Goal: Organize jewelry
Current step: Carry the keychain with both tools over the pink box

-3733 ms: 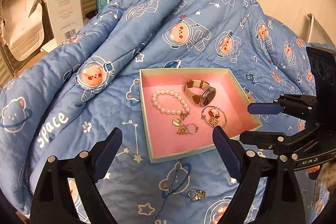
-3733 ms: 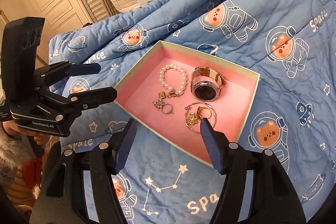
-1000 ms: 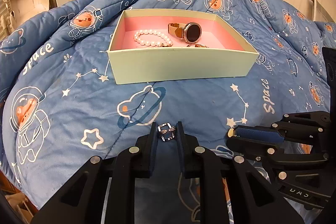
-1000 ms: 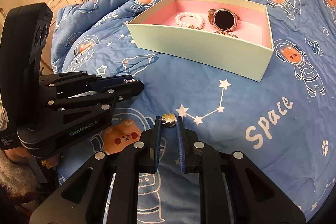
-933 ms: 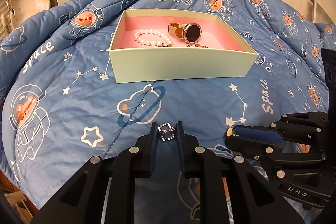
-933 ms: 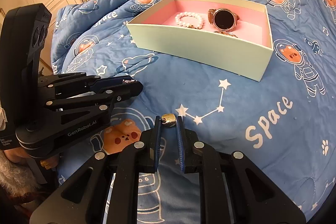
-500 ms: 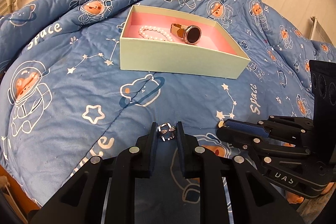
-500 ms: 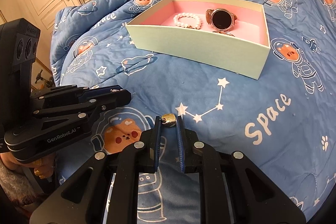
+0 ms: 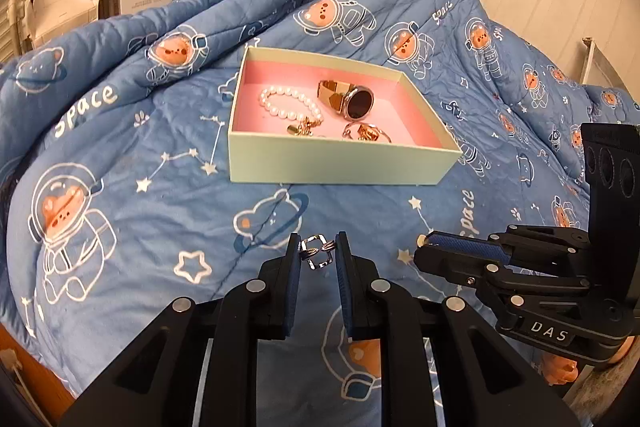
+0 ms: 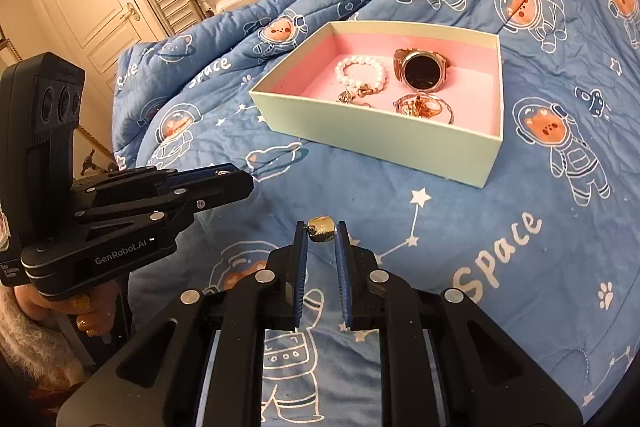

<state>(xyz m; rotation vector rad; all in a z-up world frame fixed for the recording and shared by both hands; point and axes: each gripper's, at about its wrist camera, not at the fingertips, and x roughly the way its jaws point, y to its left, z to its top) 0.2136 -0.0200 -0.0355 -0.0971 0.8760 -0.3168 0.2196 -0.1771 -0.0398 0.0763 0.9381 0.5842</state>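
Left gripper [image 9: 318, 250] gripped a silver ring [image 9: 316, 251]; right gripper [image 10: 321, 231] gripped a gold bead [image 10: 322, 228], both short of the box [image 9: 340, 163].

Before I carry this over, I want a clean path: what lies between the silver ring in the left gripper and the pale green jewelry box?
Only bare blue space-print quilt, in the left wrist view.

both views toward shared box [image 9: 340, 163]
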